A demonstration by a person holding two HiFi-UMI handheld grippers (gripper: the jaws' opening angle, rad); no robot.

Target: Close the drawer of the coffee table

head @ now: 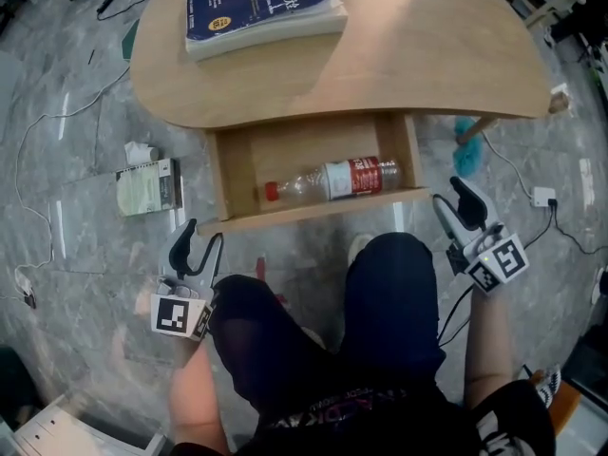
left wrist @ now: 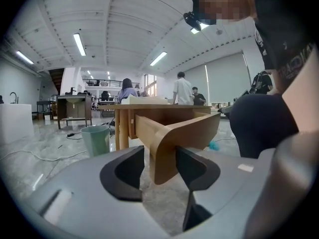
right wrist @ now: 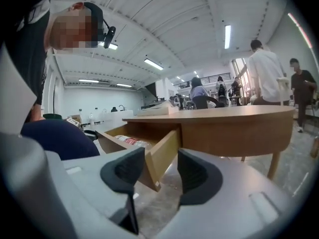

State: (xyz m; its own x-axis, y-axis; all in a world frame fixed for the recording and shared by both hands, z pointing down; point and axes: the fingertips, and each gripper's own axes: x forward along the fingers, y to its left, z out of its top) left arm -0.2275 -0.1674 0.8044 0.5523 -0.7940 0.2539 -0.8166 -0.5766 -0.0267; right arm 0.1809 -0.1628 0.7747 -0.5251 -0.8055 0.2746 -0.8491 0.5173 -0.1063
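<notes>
Floor point(head: 66, 84); drawer point(head: 245, 164) at left hand-held gripper point(head: 203, 239)

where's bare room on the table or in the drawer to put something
The light wooden tabletop is bare right of the thick blue book. In the open wooden drawer only the strip along the back wall and the left end are free; the clear plastic bottle with red cap and label fills the front.

Beyond the fingers point(head: 180, 247) of the left gripper point(head: 201, 237) and right gripper point(head: 450, 196), the book point(head: 261, 3) and the desk point(head: 408, 65) run off the head view's top edge. The book's print is too small to read. The rear of the drawer point(head: 237, 164) is hidden under the desk top. In the left gripper view, the drawer corner between the fingers hides the bottle point(head: 332, 179).
</notes>
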